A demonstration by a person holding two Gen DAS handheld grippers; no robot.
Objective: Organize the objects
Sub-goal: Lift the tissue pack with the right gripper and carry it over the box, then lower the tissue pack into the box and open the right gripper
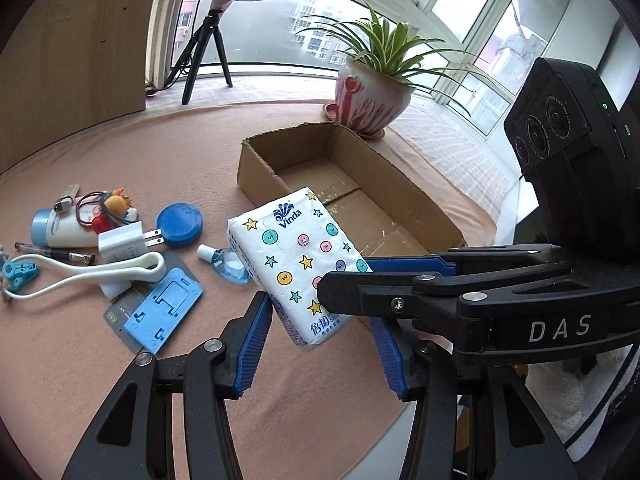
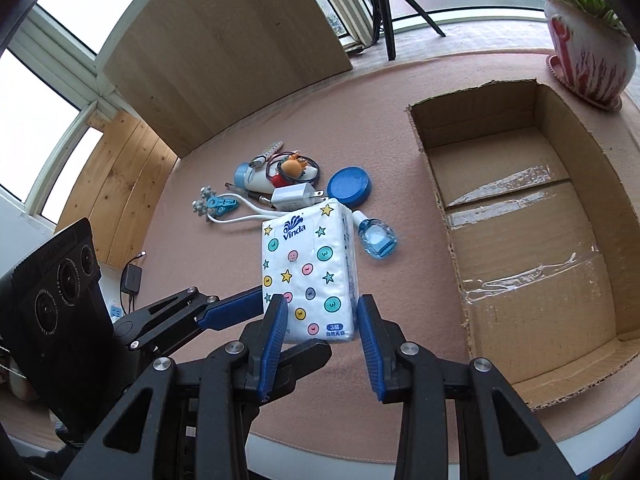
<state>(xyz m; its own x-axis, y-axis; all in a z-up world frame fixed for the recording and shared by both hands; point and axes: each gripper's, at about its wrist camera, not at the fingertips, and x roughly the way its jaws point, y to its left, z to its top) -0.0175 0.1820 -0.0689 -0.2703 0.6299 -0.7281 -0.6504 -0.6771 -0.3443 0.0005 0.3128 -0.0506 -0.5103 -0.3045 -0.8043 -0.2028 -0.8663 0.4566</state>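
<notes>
A white Vinda tissue pack (image 1: 296, 256) printed with stars and buttons hangs tilted above the pink table. My left gripper (image 1: 320, 332) has its blue pads at the pack's lower end. My right gripper (image 1: 348, 280) reaches in from the right and clamps the same end. In the right wrist view the tissue pack (image 2: 308, 268) stands between the pads of the right gripper (image 2: 322, 320), which press its two sides. There the left gripper (image 2: 294, 320) comes in from the left, one finger over and one under the pack. An open cardboard box (image 1: 256, 176) (image 2: 480, 112) lies just right of the pack with nothing in it.
Left of the pack lie small items: a blue round lid (image 2: 349, 186), a white charger plug (image 2: 294, 196), a lotion tube (image 2: 252, 178), a clear blue bottle (image 2: 376, 236), a blue phone stand (image 1: 164, 304), and a white cable (image 1: 100, 274). A potted plant (image 1: 372, 96) stands behind the box, a tripod (image 1: 206, 52) further back.
</notes>
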